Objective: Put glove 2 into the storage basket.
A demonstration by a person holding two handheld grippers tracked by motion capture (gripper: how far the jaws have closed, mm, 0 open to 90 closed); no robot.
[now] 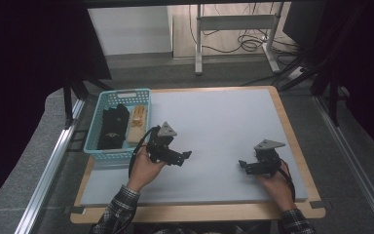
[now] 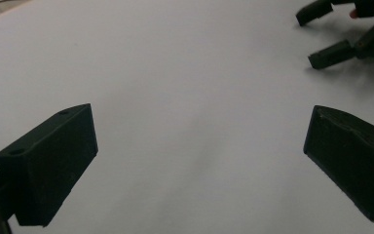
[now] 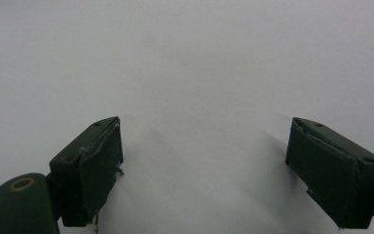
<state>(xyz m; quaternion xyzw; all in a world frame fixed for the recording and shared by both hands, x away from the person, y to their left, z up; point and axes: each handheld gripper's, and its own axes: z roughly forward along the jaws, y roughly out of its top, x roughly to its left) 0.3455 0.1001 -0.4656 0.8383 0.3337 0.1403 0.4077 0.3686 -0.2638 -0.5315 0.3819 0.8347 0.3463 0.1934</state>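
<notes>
Both grippers, left gripper [image 2: 199,161] and right gripper [image 3: 204,165], hold jaws apart over bare board; high view adds basket [image 1: 97,127].

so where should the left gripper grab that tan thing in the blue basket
Take the tan thing across its long sides, coming from above: it lies flat along the basket, close beside the black item. The left gripper is open and nearest.

Handheld two-jaw grippers: 2, left gripper [image 1: 185,157] and right gripper [image 1: 243,166], each with 2 black jaws and 1 grey three-cornered plate. Person's hands: 2. Turquoise basket [image 1: 99,113]: 1. Items in basket: 2, black object [image 1: 113,126] and tan wooden object [image 1: 137,123]. Light grey table board [image 1: 224,117]: 1. White desk frame [image 1: 233,22] beyond table: 1.
</notes>
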